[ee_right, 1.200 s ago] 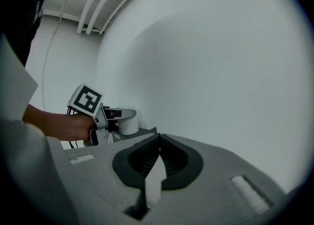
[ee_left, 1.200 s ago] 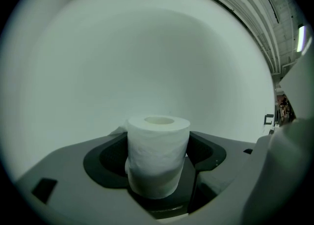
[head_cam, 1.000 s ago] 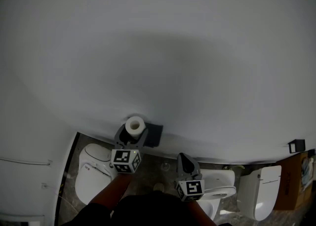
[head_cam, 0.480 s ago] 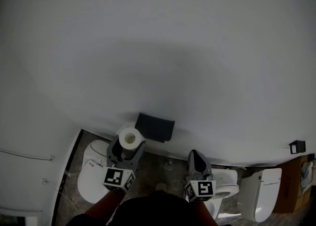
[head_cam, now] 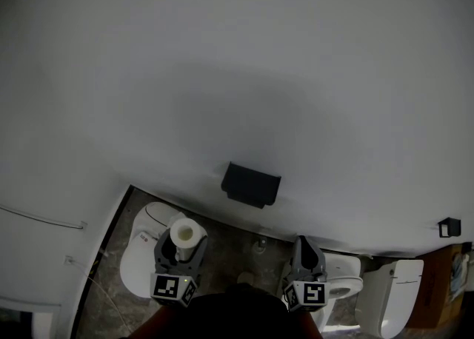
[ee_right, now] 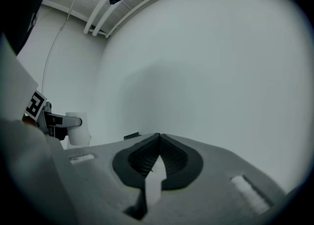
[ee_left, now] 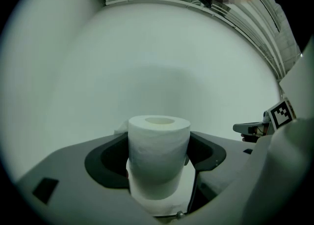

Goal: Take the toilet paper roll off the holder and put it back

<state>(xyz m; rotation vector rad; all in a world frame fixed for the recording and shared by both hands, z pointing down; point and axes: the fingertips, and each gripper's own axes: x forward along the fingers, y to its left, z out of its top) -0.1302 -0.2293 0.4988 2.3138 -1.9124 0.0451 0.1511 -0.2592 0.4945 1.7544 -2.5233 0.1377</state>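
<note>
The white toilet paper roll (head_cam: pixel 184 232) stands upright between the jaws of my left gripper (head_cam: pixel 180 245), its core hole facing up. In the left gripper view the roll (ee_left: pixel 158 155) fills the gap and both dark pads press its sides. The black holder (head_cam: pixel 252 184) hangs bare on the white wall, up and to the right of the roll and apart from it. My right gripper (head_cam: pixel 306 265) hovers lower right of the holder. Its jaws meet at the tips in the right gripper view (ee_right: pixel 158 139), with nothing between them. From there the roll (ee_right: pixel 78 130) shows at far left.
A white toilet (head_cam: pixel 137 256) sits under the left gripper, another toilet (head_cam: pixel 342 280) under the right one, and a third fixture (head_cam: pixel 389 297) further right. A cardboard box (head_cam: pixel 448 274) stands at the right edge. A small black fitting (head_cam: pixel 446 226) is on the wall.
My left gripper has carried the roll away from the holder, down and to the left in the head view, leaving the holder bare. The right gripper has shifted slightly right.
</note>
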